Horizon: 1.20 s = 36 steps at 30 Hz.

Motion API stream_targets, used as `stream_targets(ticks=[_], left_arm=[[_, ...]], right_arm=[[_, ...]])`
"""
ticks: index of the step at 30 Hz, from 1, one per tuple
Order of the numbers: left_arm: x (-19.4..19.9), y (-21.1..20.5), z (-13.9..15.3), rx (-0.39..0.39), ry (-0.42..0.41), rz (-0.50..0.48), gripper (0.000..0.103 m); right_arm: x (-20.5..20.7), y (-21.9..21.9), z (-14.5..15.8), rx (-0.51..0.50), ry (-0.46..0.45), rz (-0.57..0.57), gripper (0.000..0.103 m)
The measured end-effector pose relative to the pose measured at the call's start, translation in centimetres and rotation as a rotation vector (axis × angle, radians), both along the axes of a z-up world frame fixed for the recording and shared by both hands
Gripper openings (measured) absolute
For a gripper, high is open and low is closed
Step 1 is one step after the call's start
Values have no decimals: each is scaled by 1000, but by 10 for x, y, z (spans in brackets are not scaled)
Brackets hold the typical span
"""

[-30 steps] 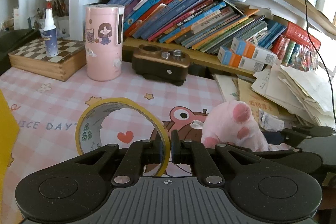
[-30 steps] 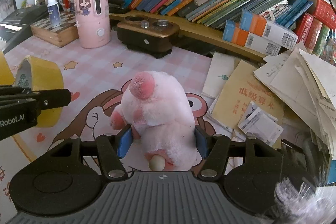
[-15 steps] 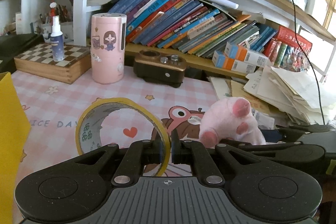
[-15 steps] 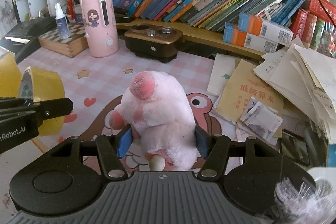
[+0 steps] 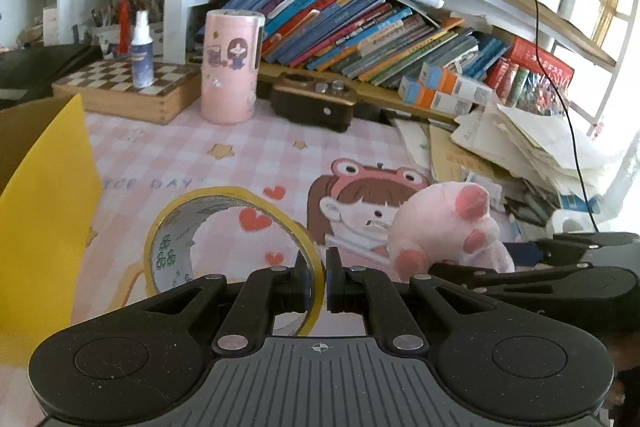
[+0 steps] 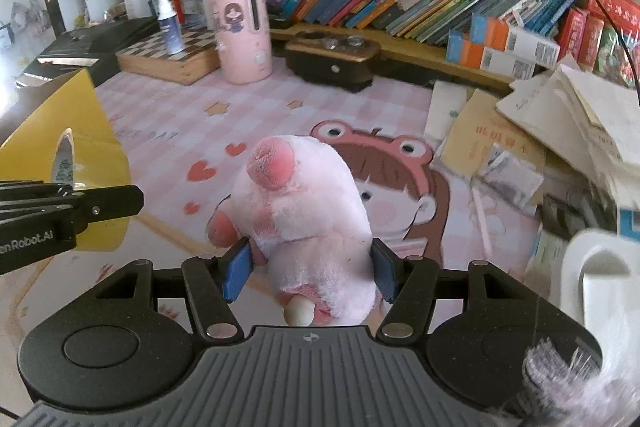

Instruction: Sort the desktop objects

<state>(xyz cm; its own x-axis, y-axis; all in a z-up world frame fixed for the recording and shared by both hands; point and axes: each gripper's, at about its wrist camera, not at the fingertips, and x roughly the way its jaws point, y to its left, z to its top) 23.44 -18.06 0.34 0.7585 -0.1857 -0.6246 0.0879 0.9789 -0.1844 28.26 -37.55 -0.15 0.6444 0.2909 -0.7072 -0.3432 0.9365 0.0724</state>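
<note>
Left gripper [image 5: 316, 281] is pinched nearly shut on the yellow tape roll [image 5: 224, 239]'s wall; right gripper [image 6: 310, 267] squeezes the pink plush pig [image 6: 308, 211], jaws partway apart. Both are held above the pink checked mat [image 5: 192, 155], yellow box [image 5: 44, 211] close on the left, paper pile [image 6: 560, 131] crowding the right edge.

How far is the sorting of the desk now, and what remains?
Nothing looks put away yet. In hand: the left gripper is shut on the yellow tape roll, and the right gripper is shut on the pink plush toy. Left: placing both, perhaps in the yellow box, and the loose papers on the right.
</note>
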Motion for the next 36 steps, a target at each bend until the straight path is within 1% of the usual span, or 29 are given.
stream_targets(ticks=[6, 12, 19, 25, 36], left_arm=[[-26, 15, 3, -6, -8, -13, 6], [-49, 36, 7, -14, -19, -10, 6], [-77, 62, 5, -38, 0, -13, 6], [-103, 83, 5, -48, 7, -19, 6], [-148, 127, 0, -63, 35, 14, 6]], right_arm=[[-35, 17, -2, 18, 46, 7, 59], [-70, 39, -1, 1, 50, 35, 59], [-99, 66, 7, -7, 32, 34, 59], [-125, 89, 8, -16, 47, 26, 59], [-171, 136, 6, -23, 67, 76, 59]])
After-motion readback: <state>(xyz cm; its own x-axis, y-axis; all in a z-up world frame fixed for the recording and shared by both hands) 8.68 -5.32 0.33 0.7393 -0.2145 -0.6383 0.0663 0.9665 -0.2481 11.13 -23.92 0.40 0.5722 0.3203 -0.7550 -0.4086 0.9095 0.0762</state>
